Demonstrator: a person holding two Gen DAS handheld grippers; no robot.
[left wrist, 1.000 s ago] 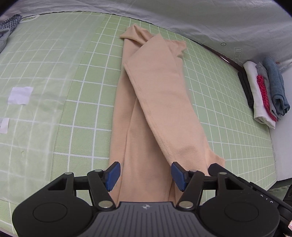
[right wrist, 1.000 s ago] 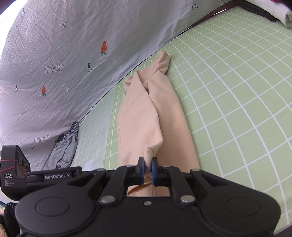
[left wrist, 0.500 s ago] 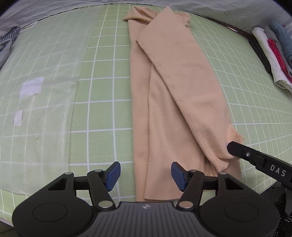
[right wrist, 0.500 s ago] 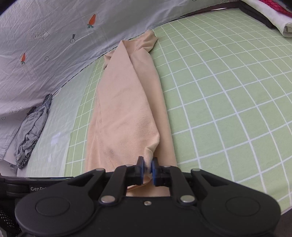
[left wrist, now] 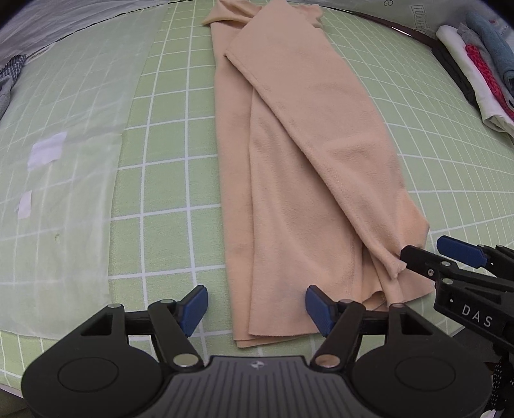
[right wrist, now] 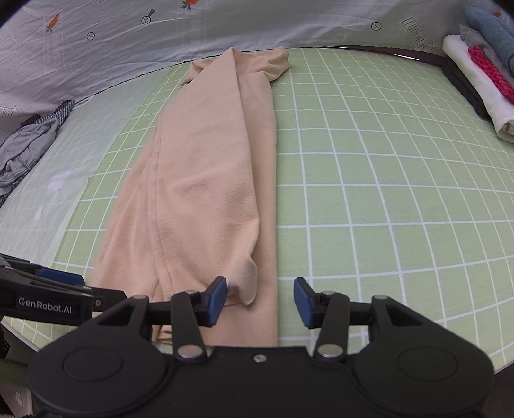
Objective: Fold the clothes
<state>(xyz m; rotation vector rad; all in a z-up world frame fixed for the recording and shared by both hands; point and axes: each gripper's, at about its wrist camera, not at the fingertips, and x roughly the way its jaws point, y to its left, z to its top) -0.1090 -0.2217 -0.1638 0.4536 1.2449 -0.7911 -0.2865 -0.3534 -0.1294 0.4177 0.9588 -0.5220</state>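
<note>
Spreading under everything is the green grid mat (left wrist: 180, 180), with a printed grey sheet (right wrist: 225, 22) rising behind its far edge and a translucent film (left wrist: 64, 135) laid over the mat's left part. On the mat I see the peach fleece garment (left wrist: 289, 160), folded lengthwise into a long narrow strip that runs from the far edge towards me; its upper flap crosses diagonally over the lower layers, and the near hem lies flat just in front of my tools. From the right wrist camera the same garment (right wrist: 205, 180) sits left of centre, one loose corner curling up at its near end.

At the far right edge of the mat I have a stack of folded clothes (right wrist: 478, 64): blue, grey, white and a red knitted piece. At the far left lies a crumpled grey checked garment (right wrist: 29, 141).

My left gripper (left wrist: 253, 308) stands wide, its blue pads either side of the garment's near hem, holding nothing. My right gripper (right wrist: 260, 299) is spread wide too and grips nothing; its left pad (right wrist: 216, 297) sits just beside the curled corner. Two small white tape patches (left wrist: 46, 151) lie under the film
</note>
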